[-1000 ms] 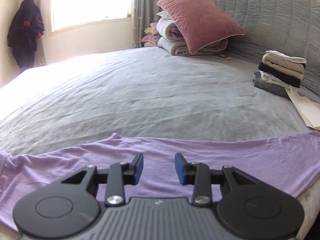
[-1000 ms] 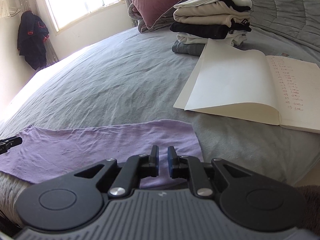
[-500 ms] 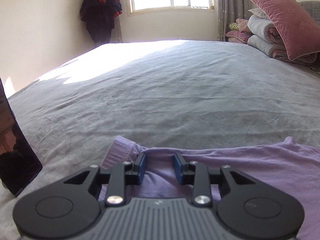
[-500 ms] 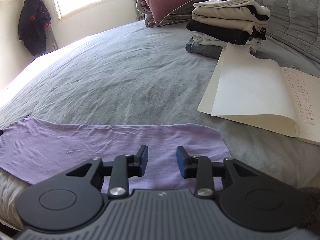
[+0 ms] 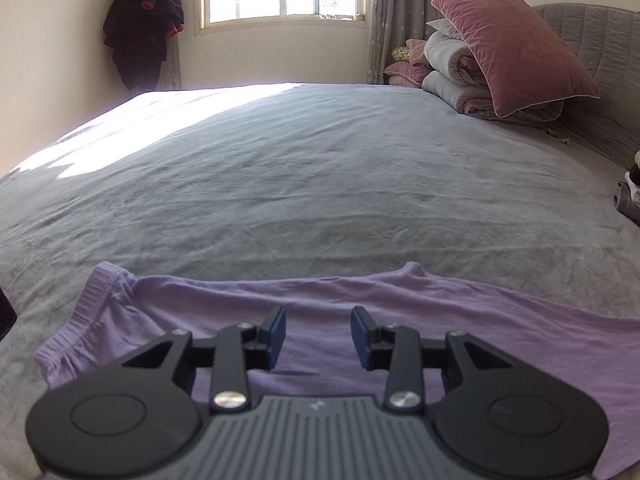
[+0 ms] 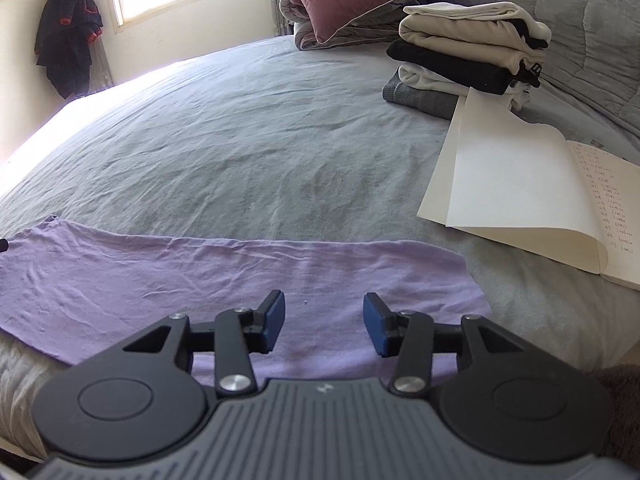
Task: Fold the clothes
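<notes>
A lilac garment [image 5: 440,312] lies flat in a long strip along the near edge of the grey bed [image 5: 320,168]. Its ribbed waistband end [image 5: 92,308] shows at the left of the left wrist view. My left gripper [image 5: 318,336] hovers over that end, its jaws opening, nothing between the blue pads. In the right wrist view the garment's other end [image 6: 240,276] lies smooth. Above it my right gripper [image 6: 324,326] has its jaws opening wide, with only cloth below them and nothing pinched.
A stack of folded clothes [image 6: 468,52] and an open notebook [image 6: 532,196] lie on the bed [image 6: 240,132] at the right. Pink pillow on rolled quilts [image 5: 504,48] at the headboard. A dark jacket [image 5: 144,20] hangs by the window. A dark object [image 5: 6,316] sits at the bed's left edge.
The left gripper swung left to the garment's waistband end, then came part way back right. The right gripper's jaws went from nearly shut to wide apart, and it shifted along the cloth.
</notes>
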Demonstrator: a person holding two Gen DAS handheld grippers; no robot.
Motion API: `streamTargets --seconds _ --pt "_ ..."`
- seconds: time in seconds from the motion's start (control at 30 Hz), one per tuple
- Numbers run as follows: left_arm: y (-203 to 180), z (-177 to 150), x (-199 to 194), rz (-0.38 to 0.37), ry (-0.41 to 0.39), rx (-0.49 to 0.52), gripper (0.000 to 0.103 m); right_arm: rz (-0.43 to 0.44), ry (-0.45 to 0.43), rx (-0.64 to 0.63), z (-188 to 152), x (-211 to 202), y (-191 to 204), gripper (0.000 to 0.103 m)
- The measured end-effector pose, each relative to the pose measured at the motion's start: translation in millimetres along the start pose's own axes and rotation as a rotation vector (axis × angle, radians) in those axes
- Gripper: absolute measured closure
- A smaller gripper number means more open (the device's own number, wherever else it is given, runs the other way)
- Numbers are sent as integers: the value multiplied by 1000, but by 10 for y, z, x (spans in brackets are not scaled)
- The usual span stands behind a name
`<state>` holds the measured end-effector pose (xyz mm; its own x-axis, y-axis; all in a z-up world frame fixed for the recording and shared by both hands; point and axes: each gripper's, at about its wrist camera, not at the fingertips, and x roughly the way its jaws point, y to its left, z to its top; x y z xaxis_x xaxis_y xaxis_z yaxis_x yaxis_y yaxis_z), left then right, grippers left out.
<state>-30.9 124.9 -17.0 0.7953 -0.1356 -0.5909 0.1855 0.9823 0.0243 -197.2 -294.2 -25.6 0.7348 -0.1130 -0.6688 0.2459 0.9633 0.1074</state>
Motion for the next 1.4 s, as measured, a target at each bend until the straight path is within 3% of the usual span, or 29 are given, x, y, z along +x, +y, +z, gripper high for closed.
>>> streamTargets --seconds 0.17,0.27,0.43,0.53,0.67,0.77,1.07,1.4 --pt "-395 -98 49 17 50 97 65 -43 7 -17 -81 63 -84 51" --pt "-571 -91 -11 31 40 122 64 -97 -1 -25 -100 -2 -161 51" --pt "-744 -98 -131 -16 41 84 57 -135 -20 51 -80 -254 -339 50" --pt "-810 -127 -153 -26 71 85 54 -135 -42 116 -101 -395 -420 41" --pt "-838 -139 -236 -45 87 68 31 -128 -44 145 -155 -460 -429 40" --pt "-825 -140 -267 -64 99 52 20 -127 -41 152 -175 -481 -424 40" --pt "-714 -132 -339 -86 122 33 14 -130 -57 239 -159 -548 -562 39" --pt "-581 -64 -420 -129 117 -29 13 -180 -12 296 -153 -260 -466 40"
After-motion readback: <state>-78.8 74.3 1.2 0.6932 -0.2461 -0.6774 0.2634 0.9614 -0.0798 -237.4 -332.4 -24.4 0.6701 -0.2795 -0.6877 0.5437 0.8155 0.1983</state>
